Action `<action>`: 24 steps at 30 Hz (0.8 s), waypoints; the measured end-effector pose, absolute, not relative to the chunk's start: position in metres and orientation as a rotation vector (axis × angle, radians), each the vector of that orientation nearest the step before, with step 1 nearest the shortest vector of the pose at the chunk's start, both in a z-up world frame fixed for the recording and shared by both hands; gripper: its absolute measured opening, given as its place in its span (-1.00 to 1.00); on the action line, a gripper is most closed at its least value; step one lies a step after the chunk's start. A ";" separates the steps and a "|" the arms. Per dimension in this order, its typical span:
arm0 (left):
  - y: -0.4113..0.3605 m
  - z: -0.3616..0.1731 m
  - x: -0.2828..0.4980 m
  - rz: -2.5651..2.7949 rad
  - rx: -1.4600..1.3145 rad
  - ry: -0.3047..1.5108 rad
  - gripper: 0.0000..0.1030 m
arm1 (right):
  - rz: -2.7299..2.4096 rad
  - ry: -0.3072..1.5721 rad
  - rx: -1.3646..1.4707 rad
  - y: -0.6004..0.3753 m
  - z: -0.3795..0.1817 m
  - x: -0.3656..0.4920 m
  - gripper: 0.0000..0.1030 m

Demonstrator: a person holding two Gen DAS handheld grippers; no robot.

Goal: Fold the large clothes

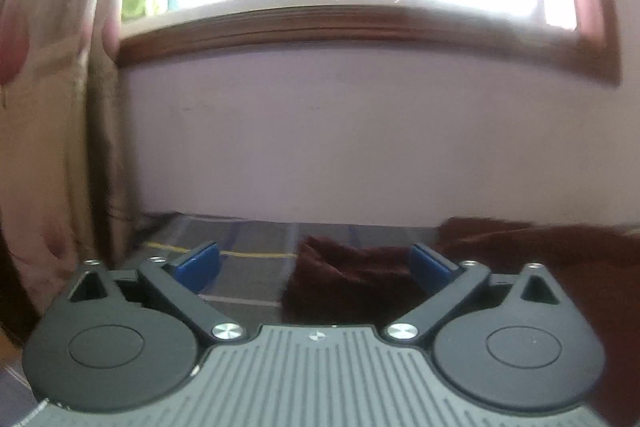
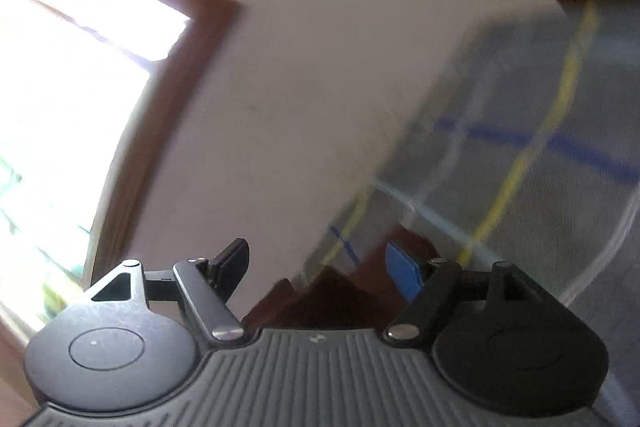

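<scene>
left gripper (image 1: pixel 316 267) fingers spread | maroon cloth (image 1: pixel 352 283) between, untouched | checked bedsheet (image 1: pixel 248 259)

Dark maroon garment (image 1: pixel 352 279); grey checked bedsheet (image 1: pixel 248 239) crossed by yellow, blue and pale lines. Blue pads (image 1: pixel 200 261) on black gripper fingers. Pale pinkish wall (image 1: pixel 340 131), reddish-brown window frame (image 1: pixel 280 27), beige curtain (image 1: pixel 52 107) with red blotches.

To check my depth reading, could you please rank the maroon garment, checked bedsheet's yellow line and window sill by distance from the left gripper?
From the left gripper:
1. Maroon garment, between the fingers.
2. Yellow line, left, beyond.
3. Window sill, farthest, high.
</scene>
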State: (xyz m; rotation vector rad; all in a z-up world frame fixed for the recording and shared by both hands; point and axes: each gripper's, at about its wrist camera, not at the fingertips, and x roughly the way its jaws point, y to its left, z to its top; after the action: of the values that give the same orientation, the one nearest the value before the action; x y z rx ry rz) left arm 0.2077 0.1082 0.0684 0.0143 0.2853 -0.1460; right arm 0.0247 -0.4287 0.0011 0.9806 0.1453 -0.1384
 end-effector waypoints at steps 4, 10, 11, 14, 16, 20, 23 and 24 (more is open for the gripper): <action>0.087 0.074 0.194 -0.301 0.005 0.284 0.36 | -0.078 0.198 0.548 -0.361 0.053 0.023 0.42; 0.021 0.070 0.227 -0.444 0.184 0.300 0.10 | 0.056 0.411 0.000 -0.247 0.056 0.091 -0.42; 0.011 0.066 0.239 -0.453 0.221 0.311 0.03 | 0.075 0.434 -0.079 -0.232 0.050 0.105 -0.48; -0.004 0.051 0.274 -0.437 0.295 0.363 -0.26 | 0.108 0.471 -0.201 -0.210 0.033 0.135 -0.59; -0.004 0.040 0.298 -0.368 0.320 0.383 -0.26 | 0.113 0.479 -0.268 -0.205 0.022 0.153 -0.59; 0.012 0.018 0.331 -0.298 0.248 0.470 -0.26 | 0.133 0.514 -0.309 -0.217 0.005 0.172 -0.59; 0.026 0.001 0.347 -0.288 0.159 0.501 -0.26 | 0.150 0.521 -0.273 -0.229 -0.006 0.187 -0.59; 0.027 -0.004 0.349 -0.279 0.158 0.497 -0.26 | 0.160 0.521 -0.241 -0.233 -0.009 0.190 -0.59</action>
State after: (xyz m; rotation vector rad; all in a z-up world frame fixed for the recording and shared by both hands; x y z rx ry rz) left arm 0.3487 0.0272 -0.0042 0.1579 0.4974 -0.2793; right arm 0.1898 -0.2335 -0.0089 -0.2409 0.5213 0.1599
